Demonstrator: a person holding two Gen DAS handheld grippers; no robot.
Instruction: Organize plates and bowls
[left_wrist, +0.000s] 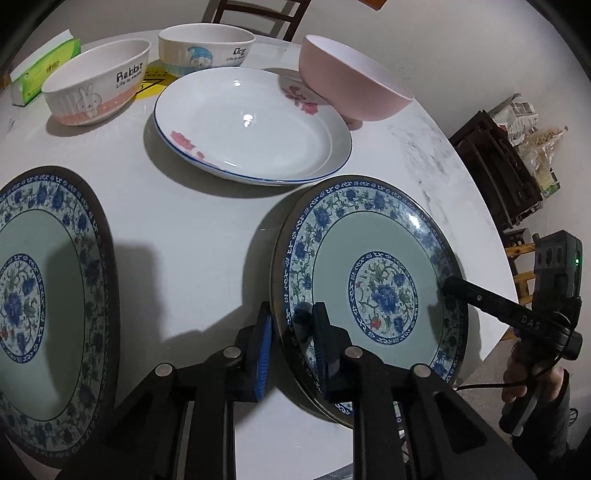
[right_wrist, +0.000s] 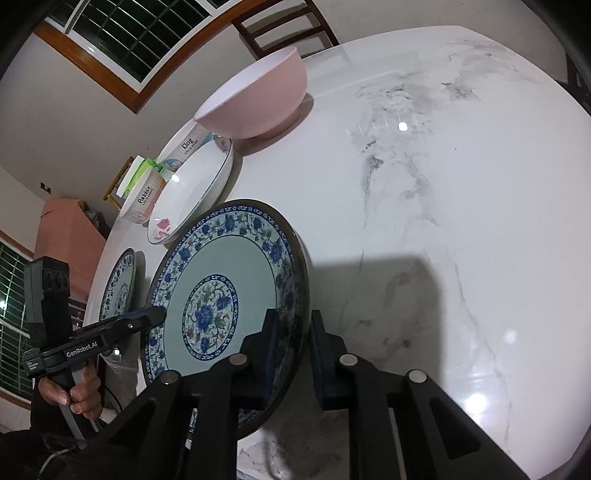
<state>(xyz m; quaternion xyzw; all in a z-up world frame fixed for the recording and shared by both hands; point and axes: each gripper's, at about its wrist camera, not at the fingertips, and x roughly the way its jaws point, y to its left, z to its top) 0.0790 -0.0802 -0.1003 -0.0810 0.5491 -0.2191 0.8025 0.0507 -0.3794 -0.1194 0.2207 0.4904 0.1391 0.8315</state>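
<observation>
Gripping one blue-flowered plate (left_wrist: 373, 291) from both sides: left tongs (left_wrist: 291, 347) pinch its near rim, right tongs (right_wrist: 291, 358) the opposite rim, on the worktop (right_wrist: 443, 184). Step: lifting. Next, by my reading: raise level, stack on twin plate (left_wrist: 40, 302) left of the left tongs.

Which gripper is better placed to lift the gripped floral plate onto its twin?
Neither alone: left gripper and right gripper both clamp opposite rims of the floral plate. The left is nearer the twin plate.
</observation>
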